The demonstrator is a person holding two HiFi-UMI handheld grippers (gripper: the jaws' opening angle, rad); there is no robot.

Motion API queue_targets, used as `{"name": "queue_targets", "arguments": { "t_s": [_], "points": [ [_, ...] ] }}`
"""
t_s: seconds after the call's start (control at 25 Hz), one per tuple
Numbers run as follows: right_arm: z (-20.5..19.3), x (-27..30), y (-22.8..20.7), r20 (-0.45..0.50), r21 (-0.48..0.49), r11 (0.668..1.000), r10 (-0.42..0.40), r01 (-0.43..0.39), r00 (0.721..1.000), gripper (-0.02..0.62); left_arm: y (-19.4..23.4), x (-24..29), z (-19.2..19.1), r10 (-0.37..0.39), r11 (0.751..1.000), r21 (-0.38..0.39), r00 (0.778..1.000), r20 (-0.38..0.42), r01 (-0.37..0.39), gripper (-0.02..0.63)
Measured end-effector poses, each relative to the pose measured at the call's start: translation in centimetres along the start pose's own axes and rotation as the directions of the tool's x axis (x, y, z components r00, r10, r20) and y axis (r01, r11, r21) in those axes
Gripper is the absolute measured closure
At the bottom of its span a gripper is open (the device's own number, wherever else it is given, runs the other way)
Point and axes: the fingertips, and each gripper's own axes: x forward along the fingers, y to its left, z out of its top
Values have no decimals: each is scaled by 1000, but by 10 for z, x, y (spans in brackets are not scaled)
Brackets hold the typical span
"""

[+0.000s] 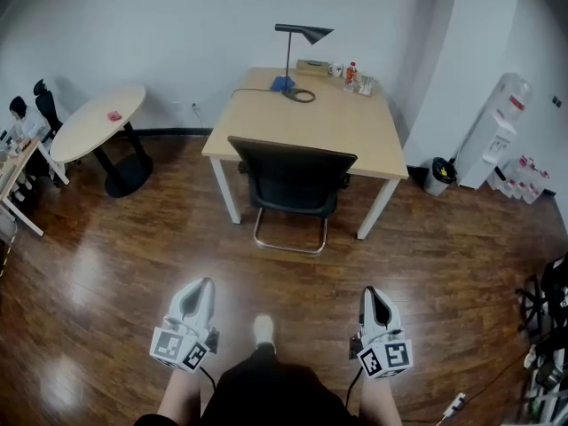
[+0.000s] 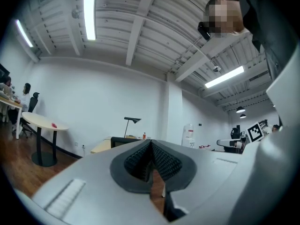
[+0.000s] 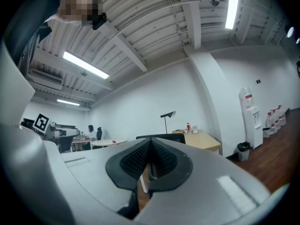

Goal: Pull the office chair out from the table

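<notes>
A square wooden table (image 1: pixel 342 136) was seen standing on a dark wooden floor (image 1: pixel 106 264). A black desk lamp (image 1: pixel 311 34) was set near the tabletop's 12 o'clock edge, with a blue object (image 1: pixel 282 84) just beside its base at 10 o'clock. A box (image 1: pixel 312 65), a mug (image 1: pixel 335 69) and a bottle (image 1: pixel 351 74) were grouped at 1 o'clock. The office chair (image 1: pixel 293 183) was tucked in at 6 o'clock.

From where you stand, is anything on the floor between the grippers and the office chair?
Nothing visible. Bare wood floor lies between the left gripper, the right gripper and the office chair, which is pushed in at the table.
</notes>
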Motion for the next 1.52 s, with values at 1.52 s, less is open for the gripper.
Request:
{"name": "queue_targets", "arguments": {
  "t_s": [1.52],
  "points": [
    [20,309,-33,-26,-93,992,82,-84,996,502,142,284,4,-187,975,113,982,-33,189,603]
  ]
}}
